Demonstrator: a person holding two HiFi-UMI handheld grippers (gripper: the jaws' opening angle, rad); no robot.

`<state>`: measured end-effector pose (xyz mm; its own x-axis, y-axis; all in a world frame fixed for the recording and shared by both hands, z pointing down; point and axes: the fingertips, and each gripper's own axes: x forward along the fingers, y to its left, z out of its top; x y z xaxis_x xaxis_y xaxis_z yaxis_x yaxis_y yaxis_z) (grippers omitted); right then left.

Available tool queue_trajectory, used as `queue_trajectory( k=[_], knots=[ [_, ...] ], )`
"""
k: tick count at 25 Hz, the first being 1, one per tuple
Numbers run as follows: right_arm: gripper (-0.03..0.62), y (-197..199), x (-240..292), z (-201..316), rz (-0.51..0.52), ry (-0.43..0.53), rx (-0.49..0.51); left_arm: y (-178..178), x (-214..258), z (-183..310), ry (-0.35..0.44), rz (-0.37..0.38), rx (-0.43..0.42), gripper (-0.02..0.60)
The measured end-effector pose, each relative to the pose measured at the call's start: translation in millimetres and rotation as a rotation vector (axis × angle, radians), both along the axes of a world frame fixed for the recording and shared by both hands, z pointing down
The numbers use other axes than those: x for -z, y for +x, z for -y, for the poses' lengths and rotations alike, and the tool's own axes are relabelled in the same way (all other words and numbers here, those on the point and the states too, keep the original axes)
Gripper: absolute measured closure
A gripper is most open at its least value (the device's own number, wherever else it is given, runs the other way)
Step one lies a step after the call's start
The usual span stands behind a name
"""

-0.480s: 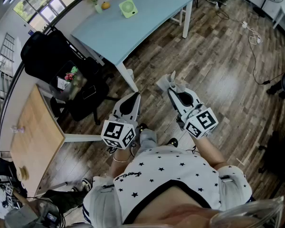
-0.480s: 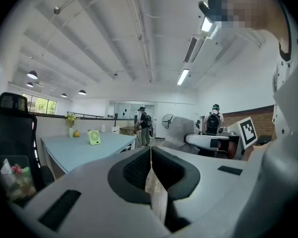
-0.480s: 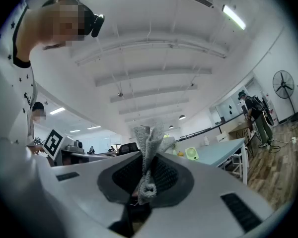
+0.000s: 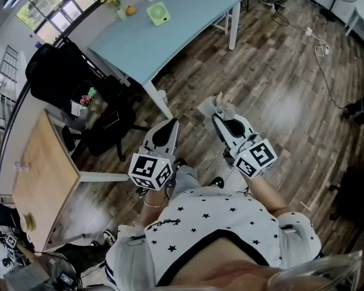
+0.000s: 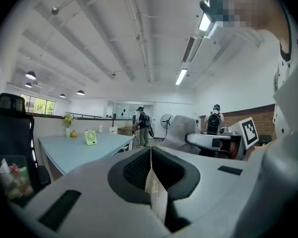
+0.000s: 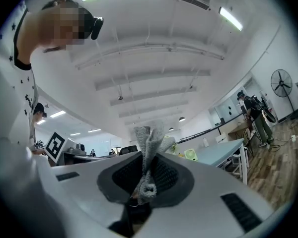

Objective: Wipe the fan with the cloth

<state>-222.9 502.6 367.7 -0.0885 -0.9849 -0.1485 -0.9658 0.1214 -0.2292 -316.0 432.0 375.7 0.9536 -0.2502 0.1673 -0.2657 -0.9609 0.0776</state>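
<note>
Two fingers of your right gripper [image 6: 148, 175] pinch the grey cloth [image 6: 150, 138]; your left gripper [image 5: 151, 167] is closed on nothing. The little green fan [image 4: 159, 13] sits far off on the blue tabletop [image 4: 188, 29] — walk over first, hold the cloth tight, then wipe softly.

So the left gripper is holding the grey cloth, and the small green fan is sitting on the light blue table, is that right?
Not quite: the right gripper holds the grey cloth, as the right gripper view shows; the left gripper is shut on nothing. The small green fan does sit on the light blue table.
</note>
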Motion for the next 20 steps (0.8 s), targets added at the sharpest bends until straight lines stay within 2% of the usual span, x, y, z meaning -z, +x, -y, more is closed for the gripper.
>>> queue_trajectory(
  k=[10,20],
  knots=[
    [0.556,16,-2,-10,0.041,0.029,-0.027,19,-7,-4,-0.006,0.013,-0.035,0.551],
    [0.556,63,-1,13,0.032,0.017,-0.100,74,-9,30,-0.019,-0.010,-0.106,0.551]
  ],
)
